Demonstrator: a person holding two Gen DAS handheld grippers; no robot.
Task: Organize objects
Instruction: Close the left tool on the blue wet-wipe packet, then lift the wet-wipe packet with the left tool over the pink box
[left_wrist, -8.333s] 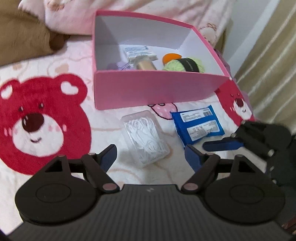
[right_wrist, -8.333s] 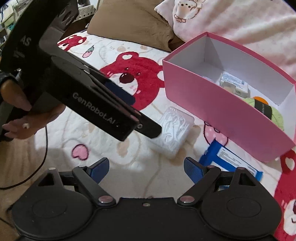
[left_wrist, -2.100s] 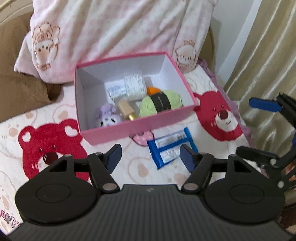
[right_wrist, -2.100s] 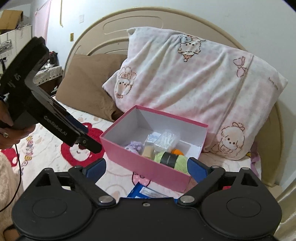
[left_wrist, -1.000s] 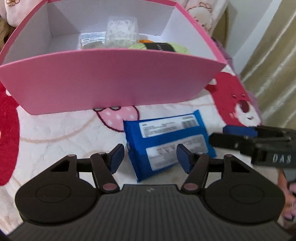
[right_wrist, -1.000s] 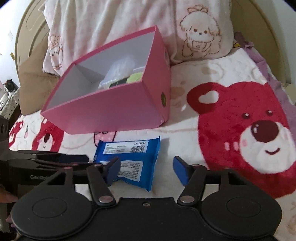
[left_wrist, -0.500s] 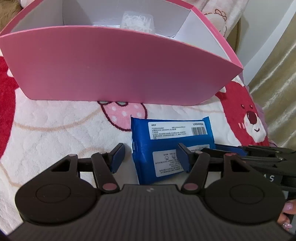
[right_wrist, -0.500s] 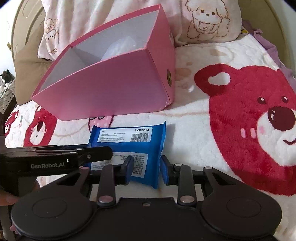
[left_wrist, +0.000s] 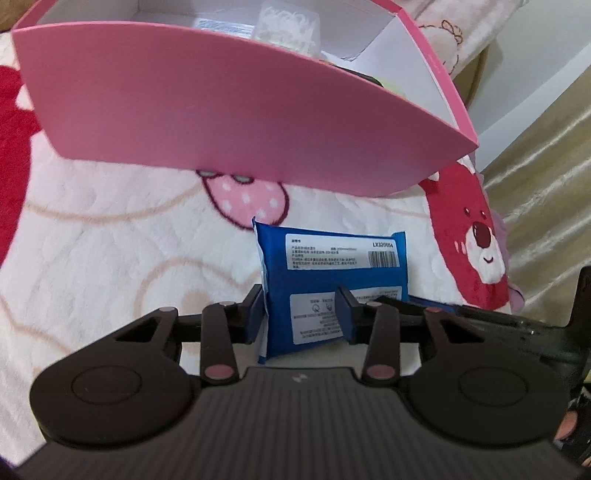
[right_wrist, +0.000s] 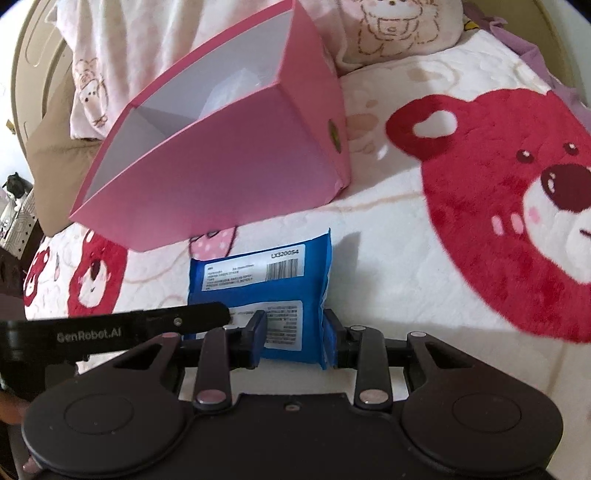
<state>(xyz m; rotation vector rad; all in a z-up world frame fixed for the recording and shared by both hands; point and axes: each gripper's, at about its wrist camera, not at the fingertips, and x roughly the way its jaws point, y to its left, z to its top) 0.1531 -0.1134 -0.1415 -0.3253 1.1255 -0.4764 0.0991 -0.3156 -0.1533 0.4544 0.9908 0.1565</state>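
Left wrist view: the blue packet is seen lying on the bear-print blanket of the bed, just in front of the pink box, whose near wall stands between the packet and the items already stowed inside. The left gripper is closed narrowly on the near left portion of the packet, one pad at its left edge and the other pressed onto its face. In the right wrist view, the right gripper is closed on the near right corner of the same blue packet, so the packet is held from both sides.

The step in hand is judged to be the lift of the packet into the pink box. For a clean transfer, the soft wrapper should be gripped firmly but not crushed, and both grippers should be raised together so that the packet is not twisted or torn. The near wall should be cleared fully before any forward travel. The packet should be lowered into free space beside the clear plastic case, then both jaws should be opened.
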